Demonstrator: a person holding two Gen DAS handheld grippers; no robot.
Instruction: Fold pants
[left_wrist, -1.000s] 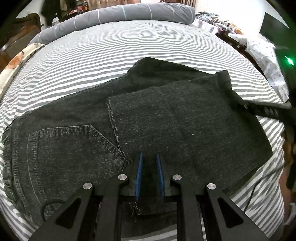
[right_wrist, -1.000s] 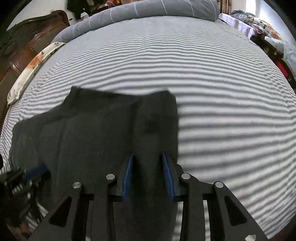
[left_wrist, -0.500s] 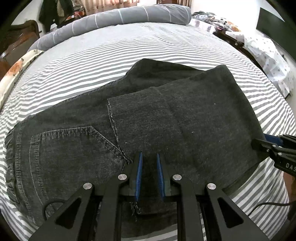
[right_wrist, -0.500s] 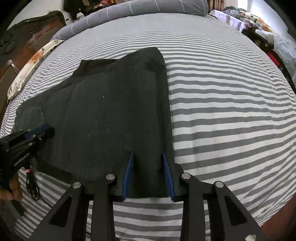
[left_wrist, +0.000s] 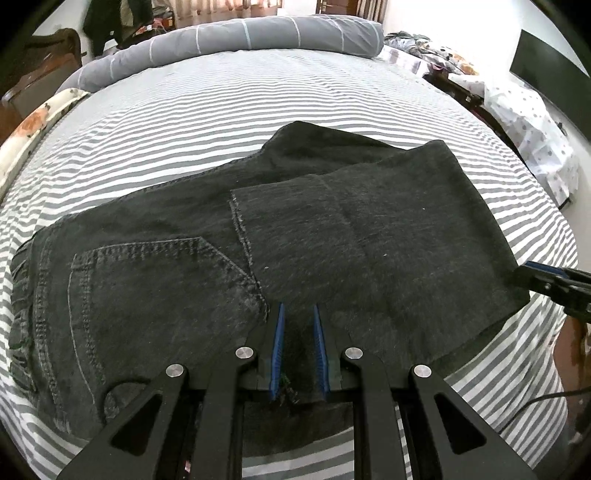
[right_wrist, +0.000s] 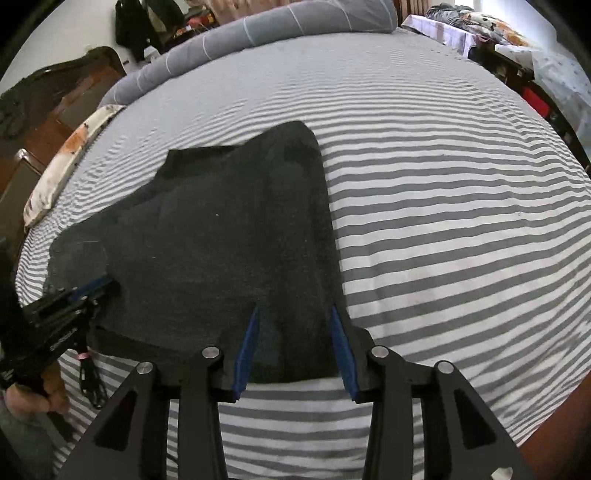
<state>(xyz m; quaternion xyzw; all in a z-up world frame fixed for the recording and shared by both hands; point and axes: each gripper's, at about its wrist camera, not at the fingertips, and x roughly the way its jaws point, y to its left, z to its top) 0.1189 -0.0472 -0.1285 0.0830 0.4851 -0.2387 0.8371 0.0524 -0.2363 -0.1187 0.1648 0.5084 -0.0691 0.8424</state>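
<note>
Dark grey jeans (left_wrist: 332, 240) lie on the striped bed, the legs folded back over the seat with its stitched back pocket (left_wrist: 147, 280). My left gripper (left_wrist: 298, 306) is shut on the frayed hem at the near edge, with cloth pinched between the blue pads. In the right wrist view the folded end (right_wrist: 221, 240) lies flat. My right gripper (right_wrist: 295, 308) straddles its near right corner; its jaws are opening and the pads stand off the cloth. Each gripper shows in the other's view: the right gripper (left_wrist: 546, 280) and the left gripper (right_wrist: 74, 295).
A rolled grey duvet (left_wrist: 258, 33) runs along the far side of the bed (right_wrist: 461, 221). A floral pillow (left_wrist: 33, 122) and a wooden headboard (right_wrist: 55, 103) are at the left. Dotted bedding (left_wrist: 535, 122) lies right. A hand (right_wrist: 29, 398) and a cable (right_wrist: 88, 376) are near left.
The right gripper drew back along the fold's right edge to its near corner, and its jaws have widened. The cloth there has settled flat. The left gripper has kept still.
</note>
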